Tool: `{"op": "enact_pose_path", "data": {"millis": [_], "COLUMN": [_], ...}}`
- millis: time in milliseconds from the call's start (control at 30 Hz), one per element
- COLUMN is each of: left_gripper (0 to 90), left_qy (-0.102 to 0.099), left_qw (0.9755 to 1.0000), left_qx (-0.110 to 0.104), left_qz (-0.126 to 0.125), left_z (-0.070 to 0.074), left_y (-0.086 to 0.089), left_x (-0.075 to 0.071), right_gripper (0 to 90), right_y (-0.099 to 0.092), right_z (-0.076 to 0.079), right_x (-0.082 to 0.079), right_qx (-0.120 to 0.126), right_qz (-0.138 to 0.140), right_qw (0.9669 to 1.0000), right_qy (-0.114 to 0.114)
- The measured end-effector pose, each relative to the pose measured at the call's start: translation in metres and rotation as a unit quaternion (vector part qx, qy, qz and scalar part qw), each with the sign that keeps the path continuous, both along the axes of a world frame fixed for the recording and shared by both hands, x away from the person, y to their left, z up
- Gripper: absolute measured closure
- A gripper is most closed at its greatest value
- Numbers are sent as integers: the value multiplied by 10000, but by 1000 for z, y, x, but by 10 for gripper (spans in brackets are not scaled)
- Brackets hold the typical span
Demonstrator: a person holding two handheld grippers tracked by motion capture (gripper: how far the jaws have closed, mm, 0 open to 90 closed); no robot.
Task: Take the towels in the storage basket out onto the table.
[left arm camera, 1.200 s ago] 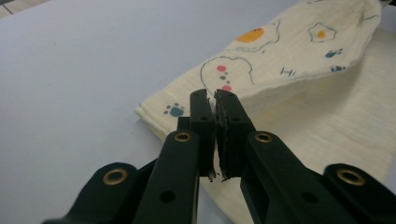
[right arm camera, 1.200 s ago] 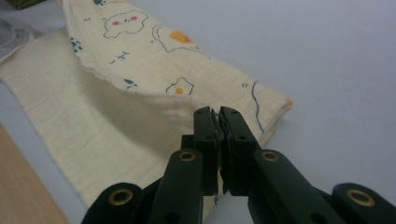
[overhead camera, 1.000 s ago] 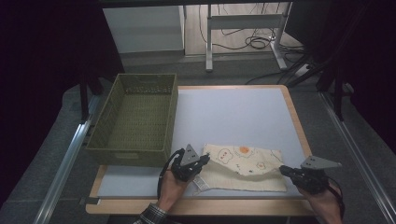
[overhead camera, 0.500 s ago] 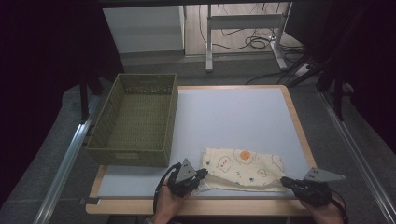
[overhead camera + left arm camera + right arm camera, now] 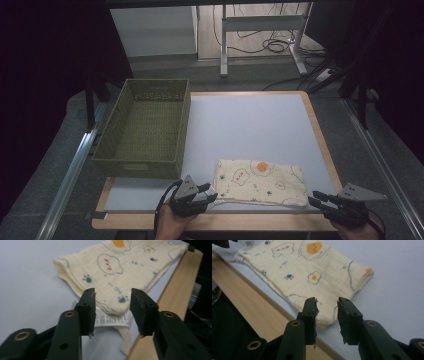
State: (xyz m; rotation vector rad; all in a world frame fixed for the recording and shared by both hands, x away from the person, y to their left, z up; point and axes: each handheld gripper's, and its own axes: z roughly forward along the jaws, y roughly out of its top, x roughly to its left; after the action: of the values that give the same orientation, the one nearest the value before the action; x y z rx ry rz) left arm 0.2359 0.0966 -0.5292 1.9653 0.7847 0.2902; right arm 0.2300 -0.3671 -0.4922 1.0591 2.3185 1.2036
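Two grippers sit low in the high view, one at each bottom corner of a folded cloth (image 5: 261,182). Cloth is cream with printed clouds, paw prints and fried eggs, lying flat on the pale tabletop (image 5: 250,125), lower centre-right of the frame, close to the wooden front edge (image 5: 225,220).

Left gripper (image 5: 207,192), bottom centre-left of high view, points right toward the cloth's lower left corner. Its jaws have just been opening. In the left gripper view the fingers (image 5: 87,311) stand part open, pads off the fabric; the cloth's corner and its white care label (image 5: 110,318) lie in the gap beyond the tips. Nothing held.

Right gripper (image 5: 315,198), bottom right of high view, points left at the cloth's lower right corner, just beside it. Its jaws have just been opening too. In the right gripper view the fingers (image 5: 310,315) are part open with a clear gap, cloth corner just past the tips, not pinched. Nothing held.

Green woven basket (image 5: 145,127) sits at left of the high view, on the tabletop's left edge, apart from the cloth, nothing visible in it.
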Motion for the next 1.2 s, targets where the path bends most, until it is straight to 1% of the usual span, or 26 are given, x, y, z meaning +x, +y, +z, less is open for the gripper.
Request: {"op": "enact_pose_path", "data": {"millis": [33,133,167,200,267,433,500,567,633,700,733,767,800,833,867,933,967,1000,1033,1067,1100,1133,1200], "left_gripper": [532,530,530,532,530,506,504,505,512,521,527,528,528,527,525,521,520,523,530,551,588,675,781], "left_qy": [-4,-20,-87,-106,-99,-209,-183,-181,-138,-91,-49,-2,34,75,138,205,229,254,246,237,245,270,309], "left_qw": [10000,9999,9997,9996,9996,9983,9976,9963,9956,9944,9941,9934,9923,9915,9912,9910,9916,9922,9923,9925,9932,9939,9944], "left_qx": [69,159,238,260,240,384,431,560,604,688,723,782,868,941,969,1007,1000,976,996,1000,989,954,924], "left_qz": [24,-2,28,42,122,397,507,619,708,799,808,839,880,894,890,862,792,737,694,654,557,483,401], "left_z": [2,3,3,4,6,14,16,16,15,12,11,8,5,1,-2,-9,-10,-11,-11,-11,-11,-11,-11], "left_y": [-4,-11,-15,-17,-21,-30,-35,-40,-43,-44,-43,-43,-43,-42,-42,-42,-42,-43,-45,-46,-47,-48,-48], "left_x": [7,17,22,25,37,63,75,87,96,104,107,111,114,116,117,119,120,120,119,119,117,117,115], "right_gripper": [662,651,648,644,642,640,640,640,633,614,602,598,593,591,591,597,614,656,686,740,787,817,833], "right_y": [1,5,7,9,11,13,14,17,20,23,24,25,25,26,26,25,26,26,27,28,29,30,32], "right_z": [0,0,-1,-2,-4,0,3,5,3,-3,-8,-11,-16,-22,-27,-32,-32,-31,-31,-31,-30,-29,-28], "right_x": [1,10,12,17,24,48,60,73,85,99,104,108,112,114,115,113,112,111,110,109,109,109,108], "right_qx": [5,-6,-5,-24,-51,-53,-49,-45,-111,-209,-286,-337,-417,-508,-583,-422,-427,-441,-426,-423,-410,-386,-503], "right_qz": [-14,3,17,22,-13,-187,-308,-404,-453,-520,-545,-555,-556,-566,-542,-494,-495,-473,-443,-416,-388,-324,-300], "right_qw": [10000,10000,10000,10000,10000,9997,9993,9990,9987,9984,9981,9979,9976,9970,9967,9977,9977,9978,9979,9979,9980,9981,9978], "right_qy": [1,14,19,32,22,-112,-183,-192,-185,-99,-62,-27,58,134,175,170,160,173,202,243,293,353,318]}}
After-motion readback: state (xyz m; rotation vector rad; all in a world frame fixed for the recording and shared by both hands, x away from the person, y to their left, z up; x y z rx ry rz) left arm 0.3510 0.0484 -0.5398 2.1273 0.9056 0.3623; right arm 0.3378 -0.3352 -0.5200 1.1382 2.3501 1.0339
